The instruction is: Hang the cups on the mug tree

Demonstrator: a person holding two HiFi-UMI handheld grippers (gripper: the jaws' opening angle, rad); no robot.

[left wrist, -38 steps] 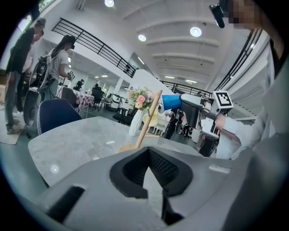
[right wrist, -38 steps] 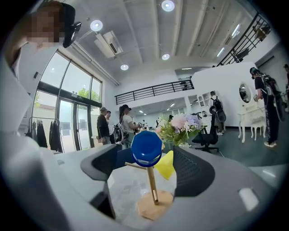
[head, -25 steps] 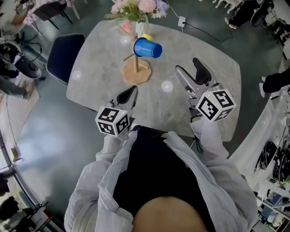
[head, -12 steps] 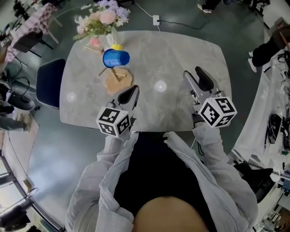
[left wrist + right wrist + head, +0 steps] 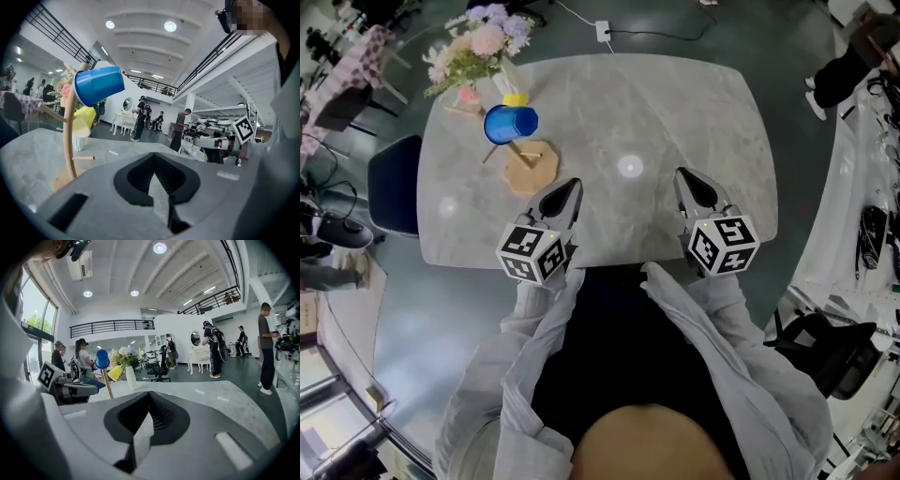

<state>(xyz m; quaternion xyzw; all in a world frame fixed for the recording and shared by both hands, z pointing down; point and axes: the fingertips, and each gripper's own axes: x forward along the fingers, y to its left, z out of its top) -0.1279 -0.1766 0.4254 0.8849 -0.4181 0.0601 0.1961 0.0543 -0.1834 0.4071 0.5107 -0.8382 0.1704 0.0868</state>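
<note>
Mug tree (image 5: 532, 169) — yellow cup (image 5: 84, 121) plainer in gripper views, L gripper (image 5: 567, 192) closed, R gripper (image 5: 687, 183) just closed

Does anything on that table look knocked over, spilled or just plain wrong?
Nothing stands out. The blue cup and the yellow cup both hang on the mug tree, which stands on its base near the far left corner of the table. The vase of flowers behind it is upright, and I see no spill.

grey marble-look table (image 5: 694, 103): centre of head view | pink-and-white flower bouquet in white vase (image 5: 478, 47): table's upper-left corner | dark blue padded chair (image 5: 394, 192): beside table's left edge | white plug with cable (image 5: 602, 31): floor, top centre
</note>
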